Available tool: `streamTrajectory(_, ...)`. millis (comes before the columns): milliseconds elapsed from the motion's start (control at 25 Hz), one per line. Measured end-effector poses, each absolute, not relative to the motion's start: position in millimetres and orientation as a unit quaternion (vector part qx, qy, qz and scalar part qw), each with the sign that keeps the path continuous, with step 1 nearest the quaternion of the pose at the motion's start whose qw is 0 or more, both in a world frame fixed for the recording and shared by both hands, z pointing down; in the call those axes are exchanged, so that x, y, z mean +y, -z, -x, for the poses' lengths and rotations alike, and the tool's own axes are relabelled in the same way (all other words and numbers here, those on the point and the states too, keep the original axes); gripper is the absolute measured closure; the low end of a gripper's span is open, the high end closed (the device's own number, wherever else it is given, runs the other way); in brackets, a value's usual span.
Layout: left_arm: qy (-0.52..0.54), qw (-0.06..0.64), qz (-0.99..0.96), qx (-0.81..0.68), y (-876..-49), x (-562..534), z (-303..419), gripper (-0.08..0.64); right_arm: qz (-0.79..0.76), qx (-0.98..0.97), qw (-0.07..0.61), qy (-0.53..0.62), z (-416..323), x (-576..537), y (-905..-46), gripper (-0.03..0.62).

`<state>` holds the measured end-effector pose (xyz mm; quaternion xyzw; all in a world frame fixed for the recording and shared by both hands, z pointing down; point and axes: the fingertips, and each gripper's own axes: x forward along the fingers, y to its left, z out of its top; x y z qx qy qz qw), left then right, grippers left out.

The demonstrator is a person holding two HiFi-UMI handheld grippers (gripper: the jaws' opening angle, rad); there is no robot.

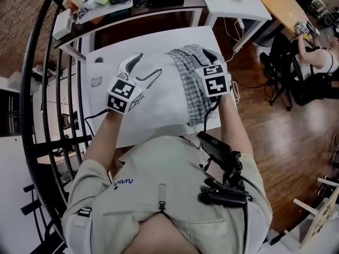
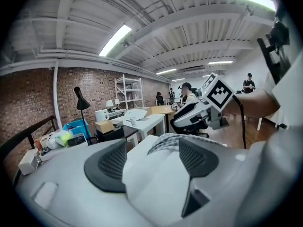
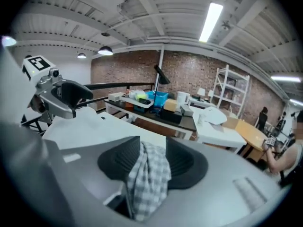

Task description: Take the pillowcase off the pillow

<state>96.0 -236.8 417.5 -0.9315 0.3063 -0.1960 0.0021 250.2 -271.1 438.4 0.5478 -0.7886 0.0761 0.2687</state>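
Nearly there by the look of it: on the white table (image 1: 153, 40), big white pillow (image 1: 153, 105) lying mostly bare, checked pillowcase (image 1: 192, 86) bunched at its right end. Best bet: pin the pillow with the left gripper (image 2: 152, 148), gaping wide and clamping nothing, then pinch the right gripper (image 3: 152, 148), also parted with checked cloth loose between its pads, and pull rightward. Only other container: blue bin (image 3: 157, 98) on the back desk, contents unreadable.

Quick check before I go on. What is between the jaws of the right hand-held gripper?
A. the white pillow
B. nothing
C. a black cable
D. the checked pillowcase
D: in the right gripper view, the checked pillowcase hangs in the gap between the jaws of the right hand-held gripper.
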Motion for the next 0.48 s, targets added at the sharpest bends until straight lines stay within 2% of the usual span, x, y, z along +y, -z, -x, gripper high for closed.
streamTrajectory(200,0.238,-0.036,0.919,0.313,-465,-288,-110,0.223,-0.475,-0.804,0.337,-0.119,-223,-333,-484,0.422)
streamTrajectory(360,0.315,-0.079,0.903,0.280,-530,-283,-114,0.212,-0.413,-0.794,0.430,-0.122,-206,-346,-535,0.403)
streamTrajectory(480,0.350,-0.076,0.900,0.247,-545,-261,-119,0.389,-0.389,-0.790,0.464,-0.091,-196,-343,-556,0.430)
